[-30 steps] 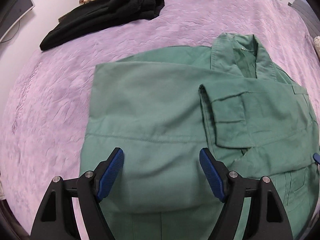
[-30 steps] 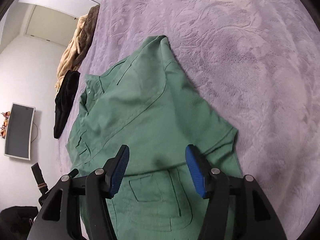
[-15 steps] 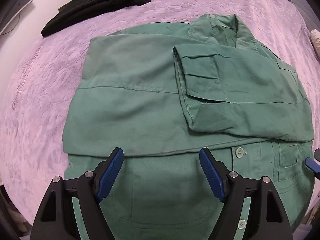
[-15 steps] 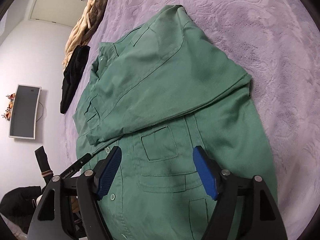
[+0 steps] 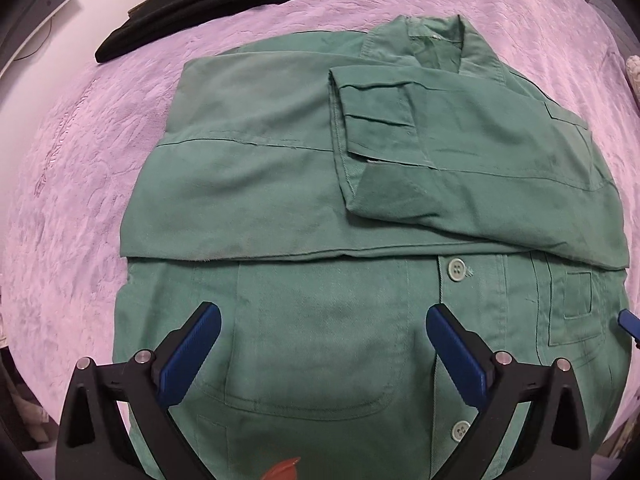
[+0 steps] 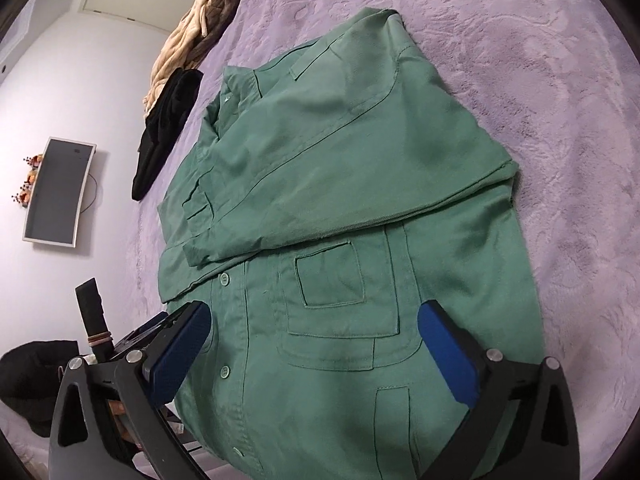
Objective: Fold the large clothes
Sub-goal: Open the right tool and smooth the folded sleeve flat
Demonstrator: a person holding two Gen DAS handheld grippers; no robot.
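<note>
Purple bedspread (image 5: 80, 160) bears green jacket (image 5: 280, 160); left claw (image 5: 322, 354), right claw (image 6: 314, 354) opening wide, empty.

The green jacket (image 5: 280, 184) lies flat on the purple bedspread (image 5: 80, 160), front side up, collar (image 5: 432, 40) at the far end. Both sleeves are folded in across the chest: the left sleeve (image 5: 248, 200) lies straight across, and the right sleeve (image 5: 480, 184) lies on top of it, its cuff (image 5: 372, 120) reaching past the middle. Below the sleeves the lower front is uncovered, showing 2 pale green buttons (image 5: 456, 270) on the placket and a patch pocket on each side. The hem end hangs toward the near edge of the bed.
</note>
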